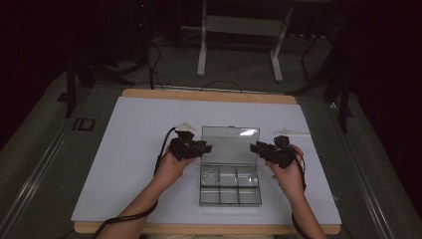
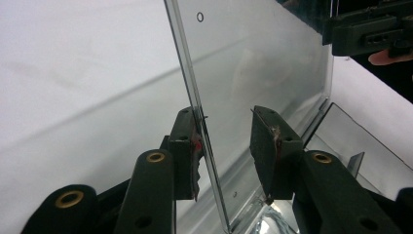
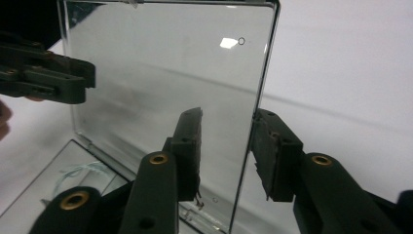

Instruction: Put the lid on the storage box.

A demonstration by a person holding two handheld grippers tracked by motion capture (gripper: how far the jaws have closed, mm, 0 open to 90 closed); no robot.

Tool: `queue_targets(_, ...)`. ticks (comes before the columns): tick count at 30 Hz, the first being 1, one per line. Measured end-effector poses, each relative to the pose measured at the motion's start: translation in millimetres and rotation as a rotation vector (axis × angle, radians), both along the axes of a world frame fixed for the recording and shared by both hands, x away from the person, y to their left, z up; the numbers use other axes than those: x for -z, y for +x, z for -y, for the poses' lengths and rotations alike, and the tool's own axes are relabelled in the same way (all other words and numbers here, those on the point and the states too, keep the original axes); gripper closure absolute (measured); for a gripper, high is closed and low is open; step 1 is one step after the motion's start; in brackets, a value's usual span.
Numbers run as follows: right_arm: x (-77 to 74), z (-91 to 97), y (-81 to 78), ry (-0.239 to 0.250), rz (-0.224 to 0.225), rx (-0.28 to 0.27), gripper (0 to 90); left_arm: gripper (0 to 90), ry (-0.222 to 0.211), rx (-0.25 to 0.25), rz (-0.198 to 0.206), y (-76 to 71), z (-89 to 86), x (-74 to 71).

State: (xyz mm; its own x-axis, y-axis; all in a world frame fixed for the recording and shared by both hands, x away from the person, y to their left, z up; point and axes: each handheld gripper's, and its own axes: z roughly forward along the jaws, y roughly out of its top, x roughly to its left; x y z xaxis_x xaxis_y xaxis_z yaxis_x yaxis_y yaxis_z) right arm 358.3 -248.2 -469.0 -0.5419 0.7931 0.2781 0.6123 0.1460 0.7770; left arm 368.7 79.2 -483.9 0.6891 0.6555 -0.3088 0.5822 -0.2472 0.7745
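**Two hand-held grippers straddle the raised lid of a clear box**

A clear plastic compartment box (image 1: 230, 186) sits near the front middle of the tabletop (image 1: 124, 149), which is covered with a smooth white sheet over a pale wooden board. The base is shallow and rectangular, split by thin walls into six square cells in two rows. Its lid (image 1: 230, 144) stands open and upright at the far edge, a flat glossy pane with rounded corners that catches a bright glare near the top.

The left hand-held gripper (image 1: 203, 148) is at the lid's left edge. In the left gripper view its jaws are apart with the lid's edge (image 2: 197, 105) between them; the left pad (image 2: 187, 146) lies against the pane or just beside it, and the right pad (image 2: 265, 146) stands clear. The right hand-held gripper (image 1: 257, 147) is at the lid's right edge. In the right gripper view its jaws are likewise spread on either side of the edge (image 3: 253, 131), neither pad pressing it.

The pads are matte black blocks, with brass-coloured rivets on the arms. A small ring mark (image 3: 241, 41) shows near the lid's top. Two pale tags (image 1: 291, 132) lie on the sheet beyond the box. A white metal frame (image 1: 239, 40) stands on the floor beyond the tabletop, with dark cables beside it.
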Motion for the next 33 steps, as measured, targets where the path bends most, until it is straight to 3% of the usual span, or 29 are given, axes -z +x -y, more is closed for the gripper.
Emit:
queue_targets(4, -2.5, 0.8, -4.1, -0.005, 0.015, -0.010, 64.1, 63.8, -0.019, 0.003, 0.022, -3.4, -1.6, -4.9)
queue_targets(9, -5.4, 4.3, -10.4, 0.025, 0.039, -0.028, 64.0, 63.8, -0.008, 0.013, 0.043, -9.2, -0.6, -11.3)
queue_targets(19, -12.0, 4.5, -20.5, 0.023, 0.100, -0.054, 64.2, 63.8, -0.026, 0.027, 0.086, -22.6, -3.3, -17.5)
queue_targets(33, -15.8, 7.6, -32.2, 0.012, 0.149, -0.105, 66.1, 63.7, -0.002, 0.043, 0.140, -39.8, -4.3, -24.7)
